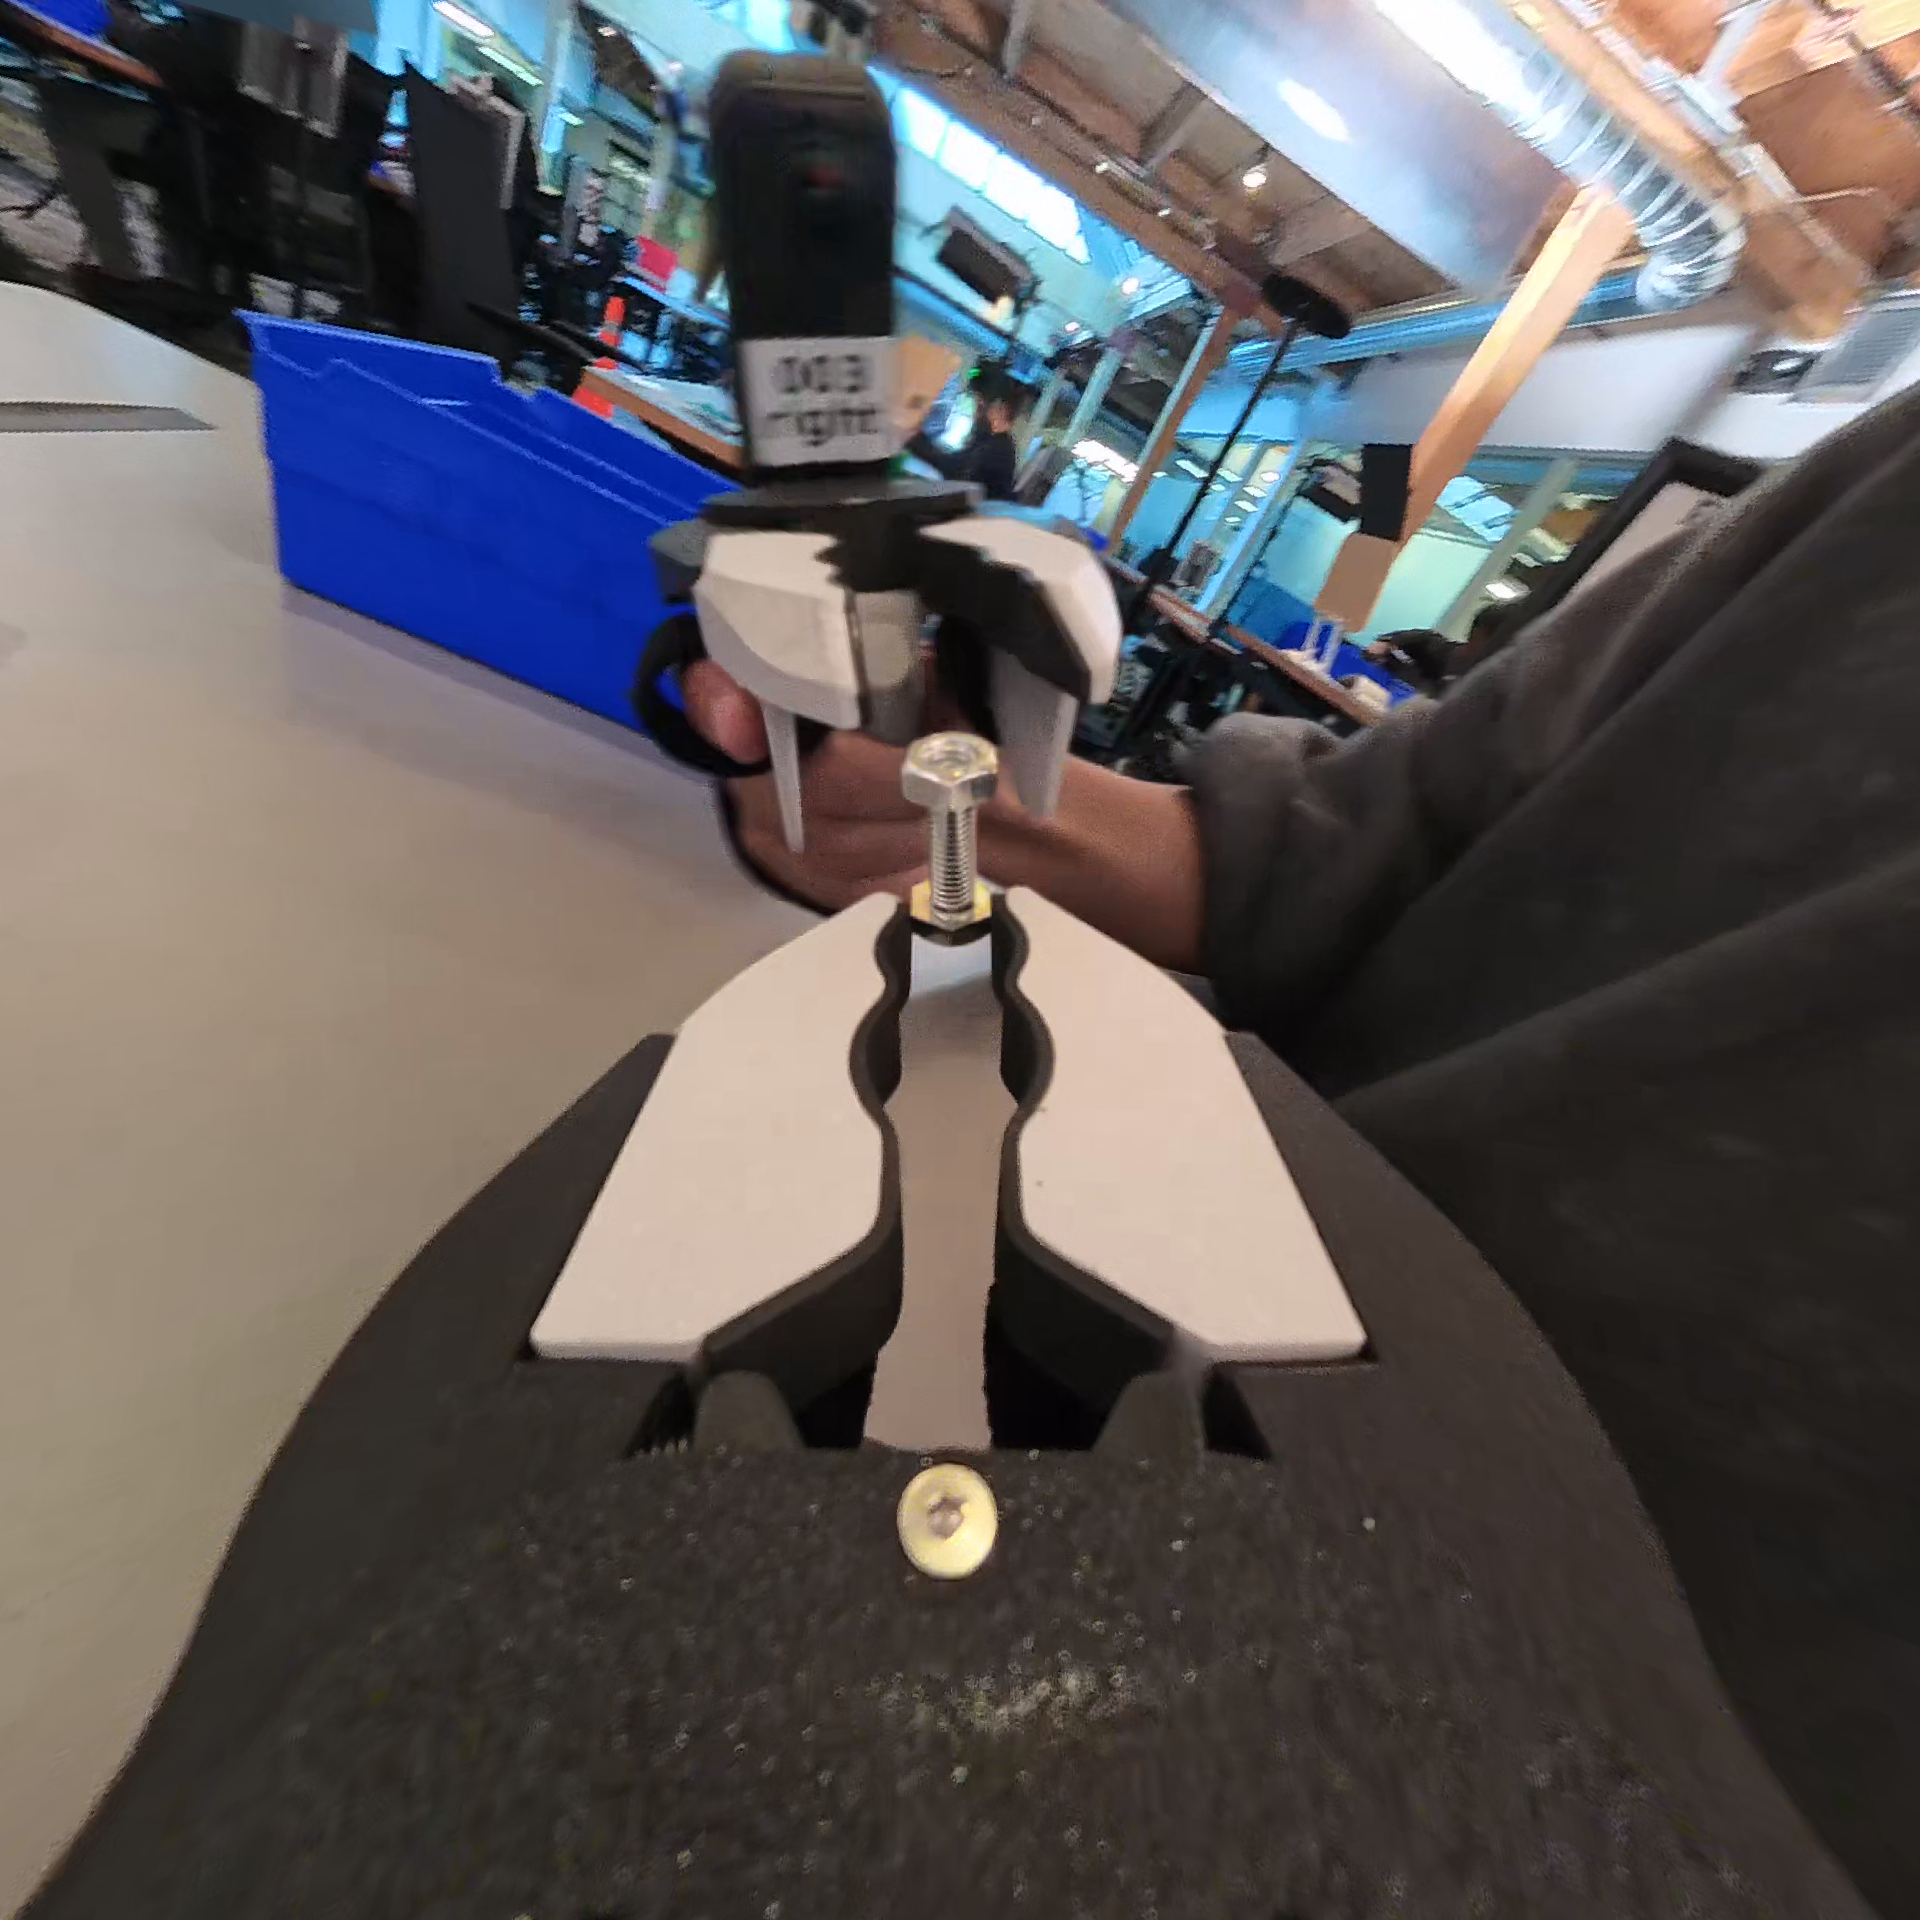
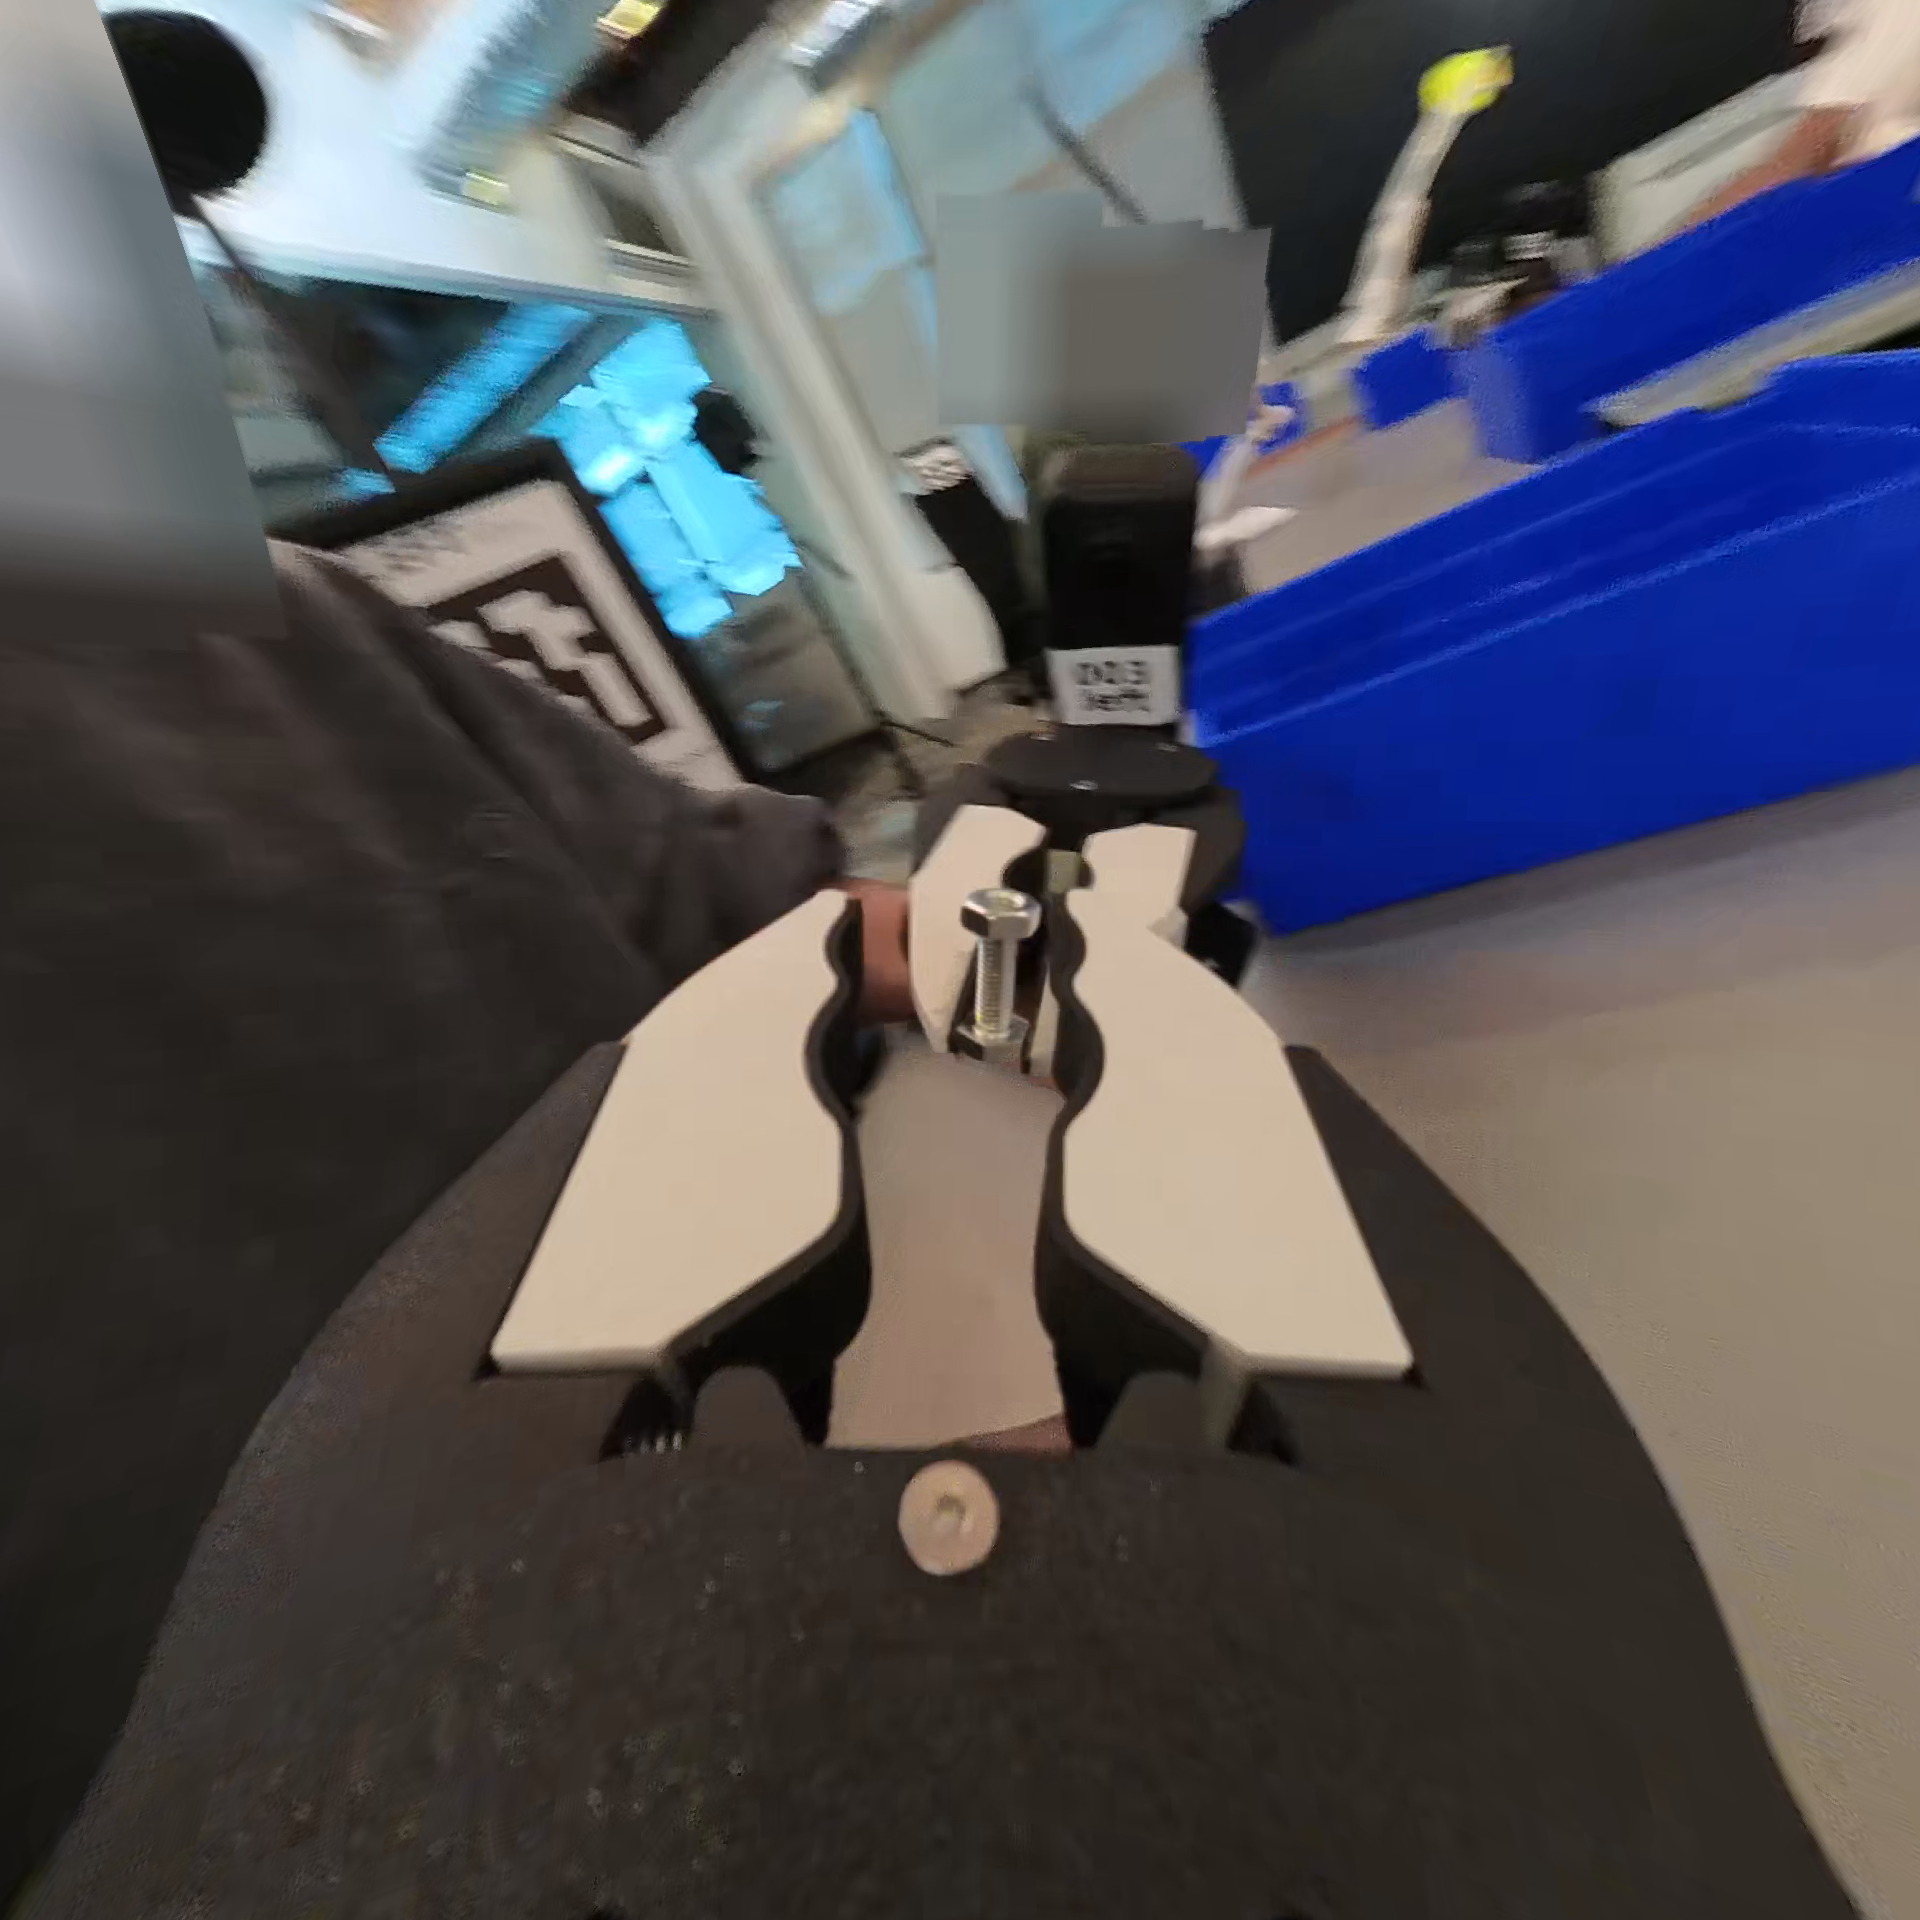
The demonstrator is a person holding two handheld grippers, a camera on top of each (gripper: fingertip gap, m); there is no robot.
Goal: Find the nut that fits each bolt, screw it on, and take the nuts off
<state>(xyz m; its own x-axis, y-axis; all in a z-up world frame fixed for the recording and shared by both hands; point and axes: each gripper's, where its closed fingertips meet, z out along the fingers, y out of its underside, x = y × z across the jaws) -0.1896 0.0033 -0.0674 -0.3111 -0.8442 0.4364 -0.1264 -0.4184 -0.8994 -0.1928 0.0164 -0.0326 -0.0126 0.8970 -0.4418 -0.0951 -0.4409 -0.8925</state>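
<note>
Bolt [image 1: 948, 831] upright between the two tongs, long axis vertical, hex head on top, threaded end down through nut [image 1: 948, 914]. Held in the air above grey surface [image 1: 312, 935], blue bin [image 1: 468, 520] behind.

Left tongs [image 1: 951, 920]: narrow, clamped on the nut at the very tips; nut flats seated against the dark inner pads. Bolt shank stands clear above the tips.

Right tongs [image 1: 914, 805]: parted, fingers pointing down, straddling the bolt head from above and behind; gap wider than the head, no contact visible. In right wrist view, right tongs [image 2: 951, 966] with tips either side of the bolt [image 2: 995, 977], head level with the tips, nut [image 2: 992, 1034] below in the left tongs [image 2: 992, 1044].

Key relation: head sits directly under and between the right fingers, so right is the nearer free tool; closing on the head looks like the probable next move, then turning about the vertical axis. Screwing on or off: cannot tell from thread position alone.

Risk, judged: thin tip grip on the nut may slip under torque.
</note>
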